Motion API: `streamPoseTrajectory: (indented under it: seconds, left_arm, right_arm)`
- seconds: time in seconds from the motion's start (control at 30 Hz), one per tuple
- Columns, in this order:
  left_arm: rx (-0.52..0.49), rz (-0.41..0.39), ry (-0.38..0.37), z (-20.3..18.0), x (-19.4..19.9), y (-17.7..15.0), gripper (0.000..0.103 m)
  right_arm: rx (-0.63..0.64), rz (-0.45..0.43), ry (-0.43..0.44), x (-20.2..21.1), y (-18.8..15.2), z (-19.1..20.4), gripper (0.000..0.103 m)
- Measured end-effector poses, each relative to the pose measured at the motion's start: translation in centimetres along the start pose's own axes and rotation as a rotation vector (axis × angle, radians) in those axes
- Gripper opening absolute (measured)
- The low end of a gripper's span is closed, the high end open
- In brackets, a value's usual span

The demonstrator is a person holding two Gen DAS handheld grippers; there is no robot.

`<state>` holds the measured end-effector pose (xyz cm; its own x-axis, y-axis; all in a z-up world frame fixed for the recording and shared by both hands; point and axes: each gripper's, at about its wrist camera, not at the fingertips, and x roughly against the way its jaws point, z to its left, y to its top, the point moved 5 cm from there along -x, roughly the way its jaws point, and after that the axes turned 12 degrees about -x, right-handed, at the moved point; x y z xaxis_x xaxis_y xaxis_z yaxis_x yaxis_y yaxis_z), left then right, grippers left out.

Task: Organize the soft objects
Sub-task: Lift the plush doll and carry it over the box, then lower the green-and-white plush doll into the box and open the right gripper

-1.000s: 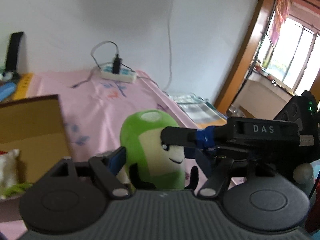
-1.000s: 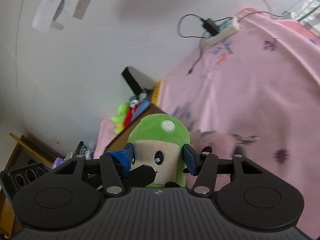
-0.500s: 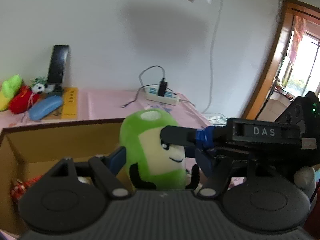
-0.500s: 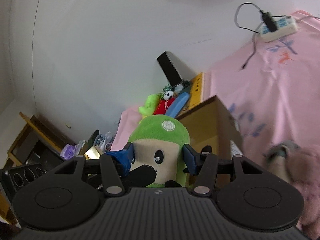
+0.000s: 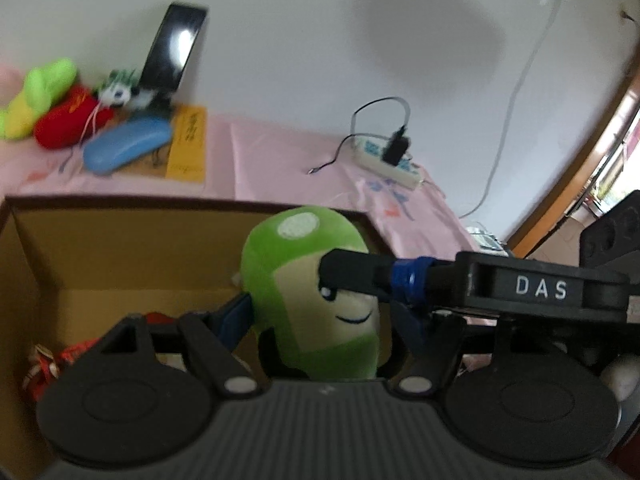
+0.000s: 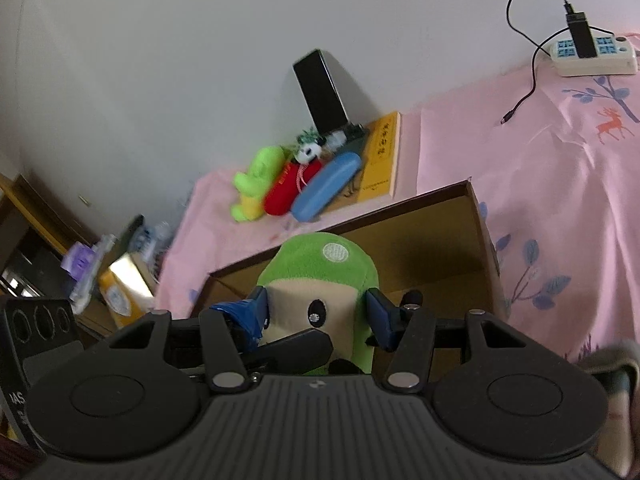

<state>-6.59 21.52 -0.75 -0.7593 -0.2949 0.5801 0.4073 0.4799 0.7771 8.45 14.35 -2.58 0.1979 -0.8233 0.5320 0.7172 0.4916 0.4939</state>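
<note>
Green plush (image 5: 308, 280), cream face, white dot on crown, upright above the open box (image 5: 120, 248). Both grippers clamp it: left gripper (image 5: 320, 320) pads on its flanks, right gripper (image 6: 318, 312) pads pressed at cheek height. 1 finger of each tool crosses the face in the other's view.

Likely light, squashy, non-slip fabric; judged safest held mid-body, where the stuffing is thickest.

Writing: "DAS" on the right tool. Yellow book (image 6: 380, 160) behind the box has print, unreadable. Power strip (image 6: 592, 54) further off.

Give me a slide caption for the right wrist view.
Both grippers carry a green plush toy above an open cardboard box.
</note>
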Motion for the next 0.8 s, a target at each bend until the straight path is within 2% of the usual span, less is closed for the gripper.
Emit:
streamPoseTrajectory:
  seconds: [0.23, 0.33, 0.47, 0.8]
  left_arm:
    - [0.075, 0.105, 0.004, 2.2, -2.8, -0.7, 0.071]
    - [0.098, 0.133, 0.019, 2.8, -3.1, -0.8, 0.071]
    - [0.160, 0.194, -0.001, 3.6, -3.9, -1.4, 0.071]
    - [0.157, 0.193, 0.009, 3.6, -3.9, -1.6, 0.071]
  right_arm:
    - [-0.030, 0.060, -0.092, -3.3, 0.3, -1.5, 0.038]
    - [-0.029, 0.050, -0.104, -3.7, 0.3, -1.5, 0.038]
    - [-0.022, 0.058, -0.138, -4.6, 0.3, -1.7, 0.033]
    - [-0.009, 0.029, -0.150, -4.7, 0.2, -1.8, 0.032]
